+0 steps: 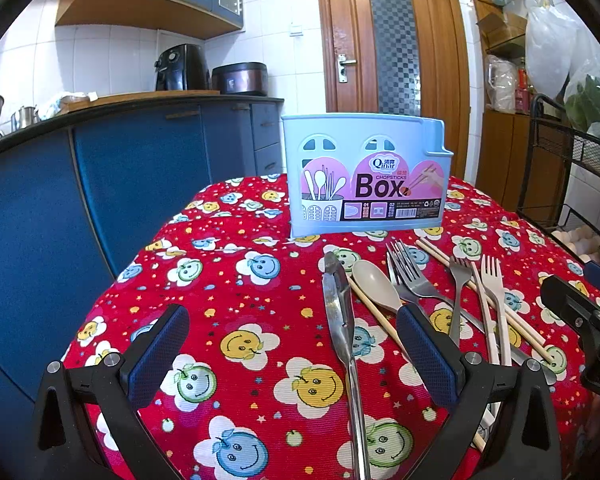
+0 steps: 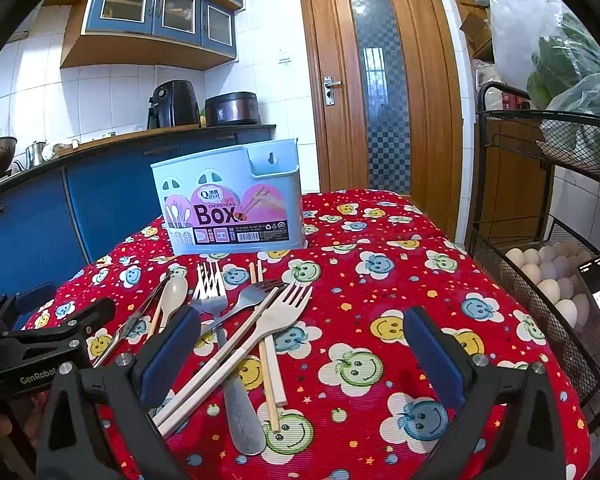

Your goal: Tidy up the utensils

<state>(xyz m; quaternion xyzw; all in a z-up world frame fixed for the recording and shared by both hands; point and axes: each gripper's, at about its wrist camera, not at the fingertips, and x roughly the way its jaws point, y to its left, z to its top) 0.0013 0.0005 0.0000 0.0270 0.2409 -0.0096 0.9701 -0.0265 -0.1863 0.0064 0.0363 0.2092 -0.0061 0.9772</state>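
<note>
Left gripper and right gripper both spread wide, grasping nothing. Steel butter knife lies between the left fingers. Pale-blue plastic chopsticks box stands upright beyond, seemingly unfilled.

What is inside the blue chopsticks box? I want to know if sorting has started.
Nothing rises above the rim of the chopsticks box; its walls hide the interior. Utensils lie on the tablecloth.

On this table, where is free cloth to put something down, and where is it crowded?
Free: the tablecloth right of the beige fork, toward the egg basket; also the cloth left of the knife. Crowded: the overlapping utensils in front of the chopsticks box.
</note>
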